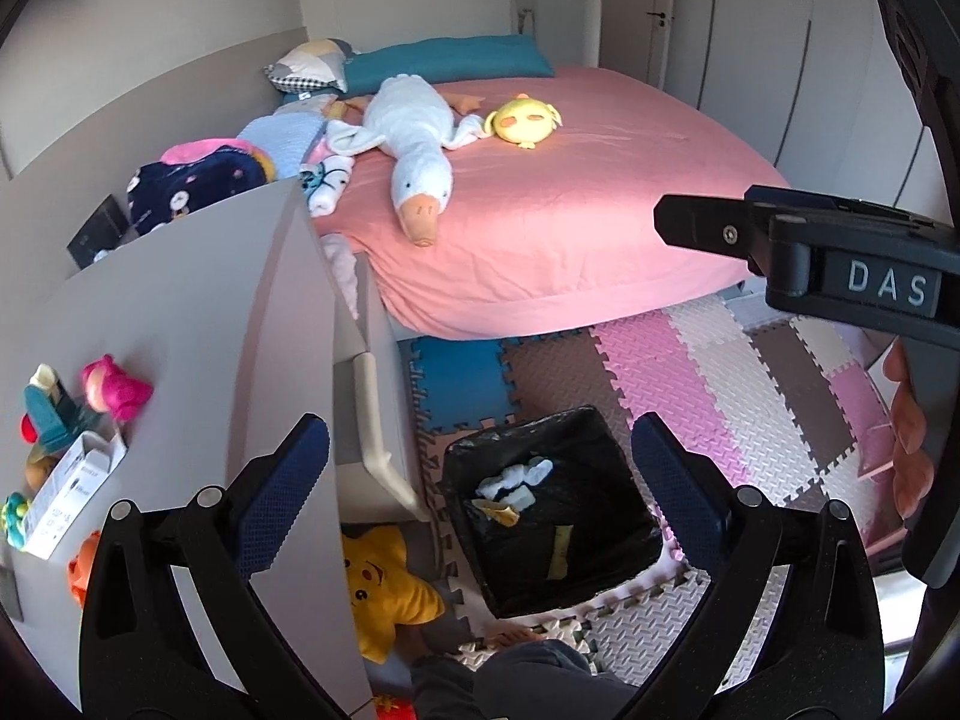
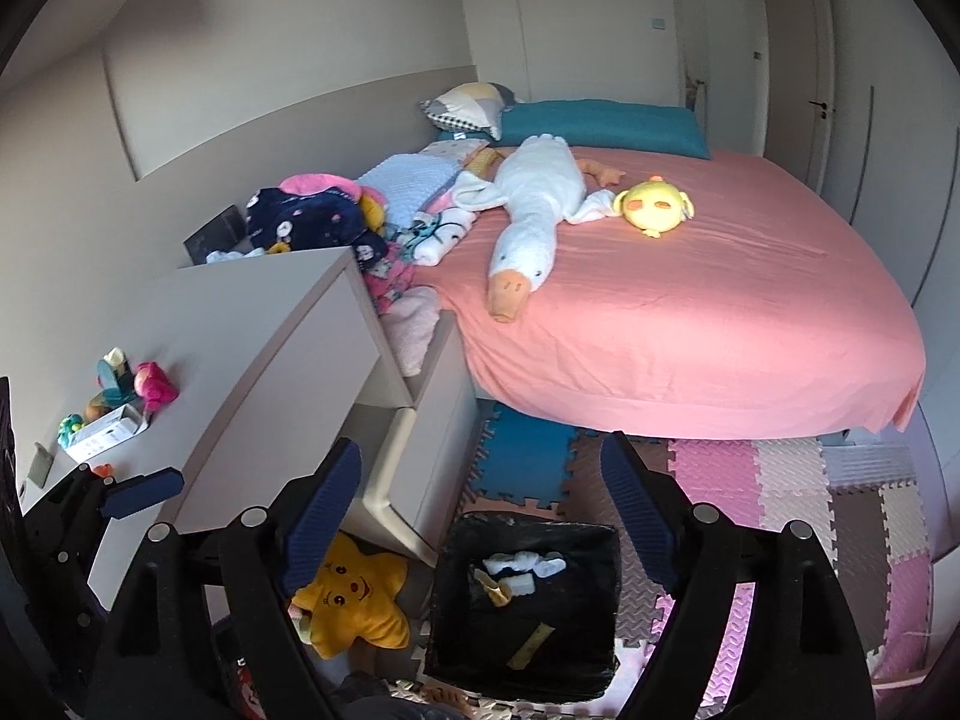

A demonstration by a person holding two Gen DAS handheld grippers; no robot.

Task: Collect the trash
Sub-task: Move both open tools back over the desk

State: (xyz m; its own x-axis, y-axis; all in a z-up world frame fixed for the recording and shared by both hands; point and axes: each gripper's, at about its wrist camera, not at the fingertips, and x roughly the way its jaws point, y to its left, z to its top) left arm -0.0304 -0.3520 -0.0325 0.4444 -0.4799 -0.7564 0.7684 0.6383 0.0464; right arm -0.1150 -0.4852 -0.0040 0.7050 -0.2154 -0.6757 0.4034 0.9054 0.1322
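A black-lined trash bin [image 1: 600,546] stands on the foam floor mats below both grippers. Inside it lie white crumpled tissue [image 1: 519,474], a yellow wrapper [image 1: 501,513] and a pale strip. My left gripper [image 1: 480,489] hangs open above the bin with nothing between its blue-padded fingers [image 1: 282,498]. In the right wrist view the same bin [image 2: 540,648] holds the tissue [image 2: 528,564], and my right gripper [image 2: 480,504] is open and empty over it. The left gripper [image 2: 141,492] shows at the lower left there. The right gripper's body [image 1: 840,258] shows at the right of the left wrist view.
A grey dresser [image 1: 198,330] with small toys and a white box [image 1: 72,492] stands left of the bin. A yellow star plush [image 2: 348,600] lies on the floor beside it. Beyond is a pink bed [image 2: 690,312] with a goose plush [image 2: 528,228]. A hand [image 1: 909,438] is at right.
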